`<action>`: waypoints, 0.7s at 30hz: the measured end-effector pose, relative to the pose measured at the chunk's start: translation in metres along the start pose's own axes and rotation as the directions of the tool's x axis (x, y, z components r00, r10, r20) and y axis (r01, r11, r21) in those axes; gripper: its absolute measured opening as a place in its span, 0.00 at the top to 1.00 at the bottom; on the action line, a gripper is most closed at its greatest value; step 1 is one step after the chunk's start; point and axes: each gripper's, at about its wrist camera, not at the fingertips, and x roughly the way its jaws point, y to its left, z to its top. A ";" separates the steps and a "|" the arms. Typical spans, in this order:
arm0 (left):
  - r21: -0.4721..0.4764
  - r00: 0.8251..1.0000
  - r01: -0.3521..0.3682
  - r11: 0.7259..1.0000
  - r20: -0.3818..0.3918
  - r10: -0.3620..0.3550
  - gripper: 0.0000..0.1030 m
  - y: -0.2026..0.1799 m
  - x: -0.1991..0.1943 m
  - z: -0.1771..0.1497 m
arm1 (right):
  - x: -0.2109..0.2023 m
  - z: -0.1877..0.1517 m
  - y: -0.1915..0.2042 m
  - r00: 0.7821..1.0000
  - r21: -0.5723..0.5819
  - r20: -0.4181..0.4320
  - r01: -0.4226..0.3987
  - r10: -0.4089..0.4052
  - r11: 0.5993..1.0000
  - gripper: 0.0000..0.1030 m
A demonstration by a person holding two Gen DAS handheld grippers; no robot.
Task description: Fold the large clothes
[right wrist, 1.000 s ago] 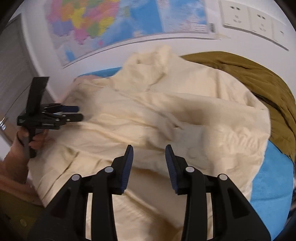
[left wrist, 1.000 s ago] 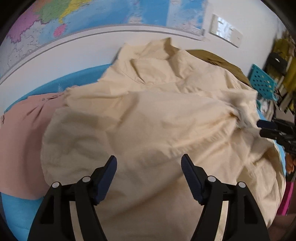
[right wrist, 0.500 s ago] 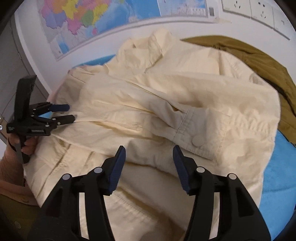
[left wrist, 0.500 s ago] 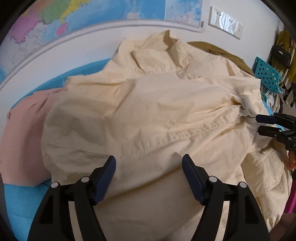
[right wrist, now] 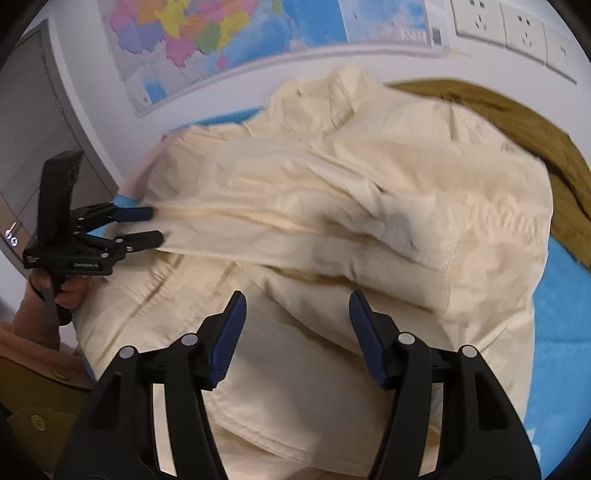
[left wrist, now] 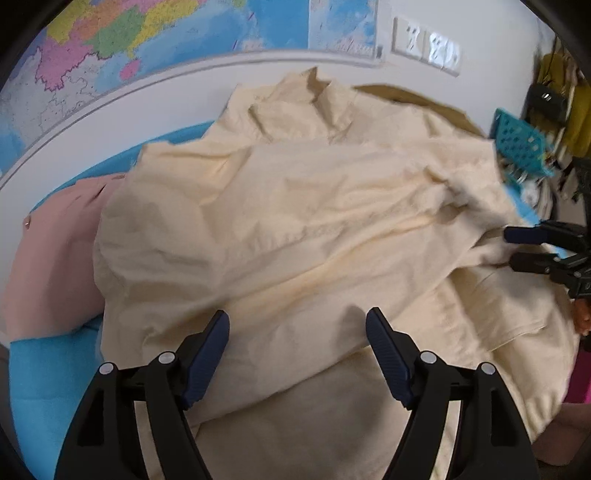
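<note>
Both grippers are seen spread above a cream shirt (left wrist: 295, 236). Nothing is gripped by the left gripper (left wrist: 297, 336), whose jaws are opening, with crumpled cloth lying below and between them but not pinched. The right gripper (right wrist: 295, 317) is likewise released, its blue pads clear of the fabric beneath. In the right wrist view the left gripper (right wrist: 147, 223) is seen at the shirt's left edge; whether its tips touch the cloth cannot be told through the blur. The hand (right wrist: 55, 291) behind it is partly cut off by the frame. The shirt is spread and rumpled over most of a blue surface (right wrist: 561, 332), which is seen only in strips at the near left and right edges; what kind of furniture it is cannot be made out. A pink garment (left wrist: 51, 251) is partly covered by the shirt at the left edge, and an olive-brown garment (right wrist: 517, 122) is partly hidden at the far right corner. Beyond, the surface is met by a white wall on which a coloured map (right wrist: 221, 40) and sockets (right wrist: 517, 26) are mounted. A teal perforated basket (left wrist: 521, 144) is seen at the far right, blurred.
</note>
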 end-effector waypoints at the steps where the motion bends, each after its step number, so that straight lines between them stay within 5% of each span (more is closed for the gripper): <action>1: -0.007 1.000 -0.002 1.000 -0.008 0.002 0.28 0.001 0.002 -0.001 | 0.004 -0.001 -0.001 1.000 0.008 -0.010 0.008 -0.008 1.000 0.46; 12: -0.129 0.991 0.084 0.988 0.117 -0.069 0.24 0.055 -0.073 -0.033 | -0.056 -0.019 -0.003 0.991 0.060 0.133 -0.042 0.034 0.997 0.39; 18: -0.306 0.991 0.123 0.944 0.096 -0.098 0.24 0.102 -0.083 -0.080 | -0.101 -0.052 -0.027 0.978 0.161 0.210 -0.044 0.010 0.986 0.33; 21: -0.360 0.983 0.182 0.915 0.071 -0.168 0.23 0.113 -0.075 -0.101 | -0.120 -0.072 -0.044 0.969 0.225 0.246 -0.050 -0.007 0.973 0.26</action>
